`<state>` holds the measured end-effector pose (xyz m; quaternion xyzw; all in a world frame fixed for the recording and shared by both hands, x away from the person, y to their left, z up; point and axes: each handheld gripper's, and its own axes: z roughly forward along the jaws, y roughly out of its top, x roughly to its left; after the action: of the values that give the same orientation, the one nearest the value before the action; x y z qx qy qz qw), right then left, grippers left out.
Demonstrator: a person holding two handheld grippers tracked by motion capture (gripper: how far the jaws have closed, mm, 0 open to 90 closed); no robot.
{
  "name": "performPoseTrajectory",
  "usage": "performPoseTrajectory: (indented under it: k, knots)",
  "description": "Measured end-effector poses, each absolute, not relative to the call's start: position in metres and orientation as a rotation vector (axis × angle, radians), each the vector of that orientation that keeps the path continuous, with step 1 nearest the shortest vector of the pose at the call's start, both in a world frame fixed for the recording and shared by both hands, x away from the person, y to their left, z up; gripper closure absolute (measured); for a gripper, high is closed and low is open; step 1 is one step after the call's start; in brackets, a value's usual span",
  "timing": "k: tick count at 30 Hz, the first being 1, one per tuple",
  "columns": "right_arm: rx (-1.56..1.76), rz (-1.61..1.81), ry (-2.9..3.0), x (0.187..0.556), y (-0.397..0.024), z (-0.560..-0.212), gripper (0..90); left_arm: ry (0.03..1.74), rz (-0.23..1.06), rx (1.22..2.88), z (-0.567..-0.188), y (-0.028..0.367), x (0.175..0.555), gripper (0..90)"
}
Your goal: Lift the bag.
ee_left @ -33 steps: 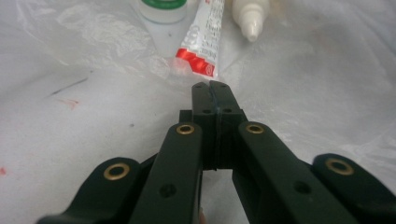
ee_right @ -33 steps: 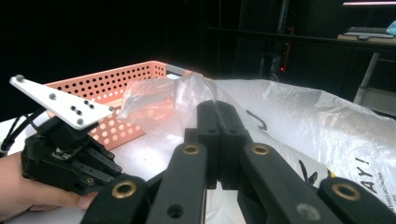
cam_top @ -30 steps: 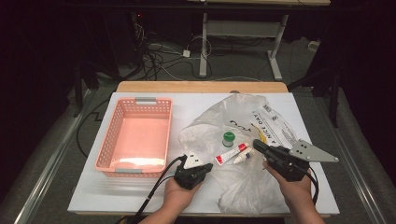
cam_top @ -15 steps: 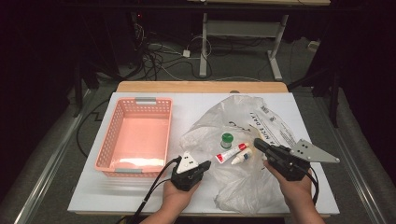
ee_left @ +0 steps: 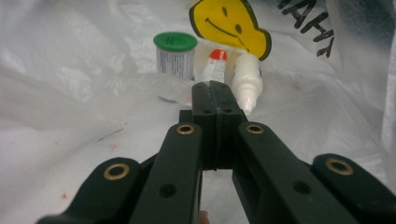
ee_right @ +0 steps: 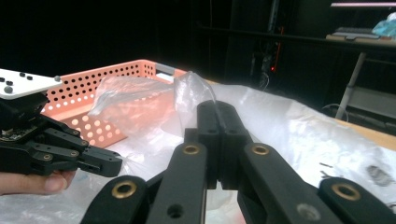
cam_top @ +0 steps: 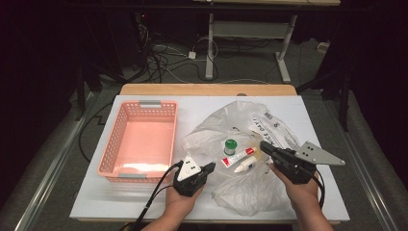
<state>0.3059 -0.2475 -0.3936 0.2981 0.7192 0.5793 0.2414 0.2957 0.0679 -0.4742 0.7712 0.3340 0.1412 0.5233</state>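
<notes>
Basket [cam_top: 139, 139] unfilled: we hold the left gripper [cam_top: 210, 168] with jaws closed, empty, while the right gripper [cam_top: 263, 146] pinches the bag [cam_top: 250, 192]; jar [cam_top: 230, 146], tube [cam_top: 238, 157] and bottle [cam_top: 244, 165] remain inside.

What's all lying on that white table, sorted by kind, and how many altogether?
Clear crinkled plastic bag: 1
Pink perforated plastic basket: 1
Small green-capped jar: 1
Red-capped white tube: 1
Small white dropper bottle: 1
Total: 5

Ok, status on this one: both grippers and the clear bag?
Left gripper shut, empty, at clear plastic bag. Right gripper shut, pinching bag film. Green-capped jar, two small tubes on the bag.
</notes>
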Motion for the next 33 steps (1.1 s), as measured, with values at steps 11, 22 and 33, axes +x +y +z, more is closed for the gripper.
performPoseTrajectory:
  k: [11,22,33]
  knots:
    - [0.843,1.598,1.941,0.311,-0.252,-0.395,90.0,0.791,0.4,1.805,-0.464,0.076,0.289,88.4]
    - [0.813,1.639,1.913,0.315,-0.243,-0.391,90.0,0.754,0.483,1.749,-0.439,0.076,0.289,88.4]
    - [0.819,1.641,1.894,0.315,-0.243,-0.391,90.0,0.74,0.487,1.706,-0.428,0.068,0.306,88.4]
